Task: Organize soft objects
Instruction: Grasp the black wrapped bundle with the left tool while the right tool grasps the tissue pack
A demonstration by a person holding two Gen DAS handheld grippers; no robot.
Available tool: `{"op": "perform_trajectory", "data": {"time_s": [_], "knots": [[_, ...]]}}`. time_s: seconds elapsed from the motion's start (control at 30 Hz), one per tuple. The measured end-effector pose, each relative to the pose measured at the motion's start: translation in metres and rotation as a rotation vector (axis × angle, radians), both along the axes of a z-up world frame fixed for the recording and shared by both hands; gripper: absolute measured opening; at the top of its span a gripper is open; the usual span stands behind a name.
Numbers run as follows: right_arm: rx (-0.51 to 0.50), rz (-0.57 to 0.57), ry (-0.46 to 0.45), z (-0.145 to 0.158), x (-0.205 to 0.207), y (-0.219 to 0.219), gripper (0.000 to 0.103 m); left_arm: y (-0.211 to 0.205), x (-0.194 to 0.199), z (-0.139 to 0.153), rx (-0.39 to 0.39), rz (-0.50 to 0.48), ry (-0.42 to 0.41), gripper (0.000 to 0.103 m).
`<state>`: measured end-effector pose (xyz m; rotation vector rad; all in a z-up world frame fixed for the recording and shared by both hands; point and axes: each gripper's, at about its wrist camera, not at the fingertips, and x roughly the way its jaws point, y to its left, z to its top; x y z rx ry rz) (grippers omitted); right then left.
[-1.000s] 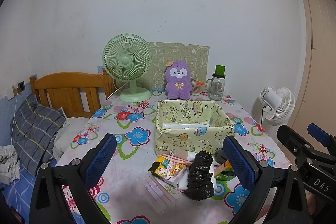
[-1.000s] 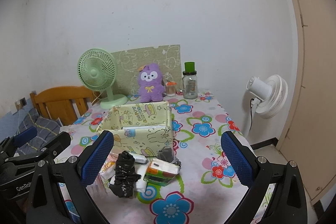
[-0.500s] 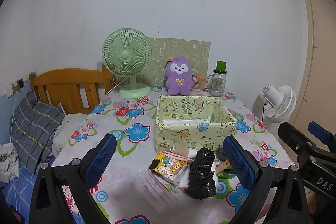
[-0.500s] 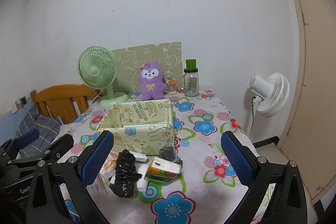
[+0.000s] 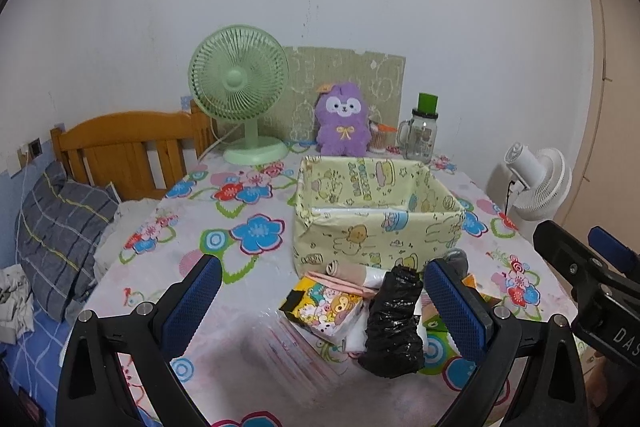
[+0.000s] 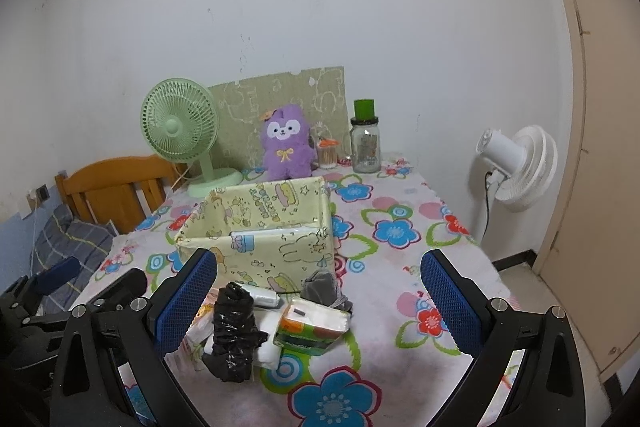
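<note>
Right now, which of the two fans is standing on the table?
The mint-green fan, on its round base at the table's far edge beside the purple plush toy. The white fan stands off the table, to its right.

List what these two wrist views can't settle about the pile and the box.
- Box floor: both views, hidden by its front wall.
- Grey item: left view, mostly behind the left tool finger.
- Pile's underside: black bag covers it.
- Jar contents: too small.
</note>
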<state>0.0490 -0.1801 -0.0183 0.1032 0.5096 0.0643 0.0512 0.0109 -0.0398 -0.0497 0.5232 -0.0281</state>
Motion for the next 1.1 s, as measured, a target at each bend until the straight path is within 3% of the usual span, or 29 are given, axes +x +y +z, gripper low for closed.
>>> {"op": "perform_trajectory", "data": {"time_s": [0.9, 1.03, 1.1], "knots": [[0.024, 0.030, 0.167, -0.067, 0.046, 0.013, 0.102, -0.012, 0.042, -0.060, 0.014, -0.036, 0.172, 0.099], [0.013, 0.042, 0.187, -0.073, 0.051, 0.016, 0.096, -0.019, 0.042, -0.064, 0.037, -0.049, 0.172, 0.099], [0.025, 0.059, 0.211, -0.078, 0.054, 0.017, 0.088, -0.022, 0.041, -0.065, 0.054, -0.055, 0.167, 0.099]]}}
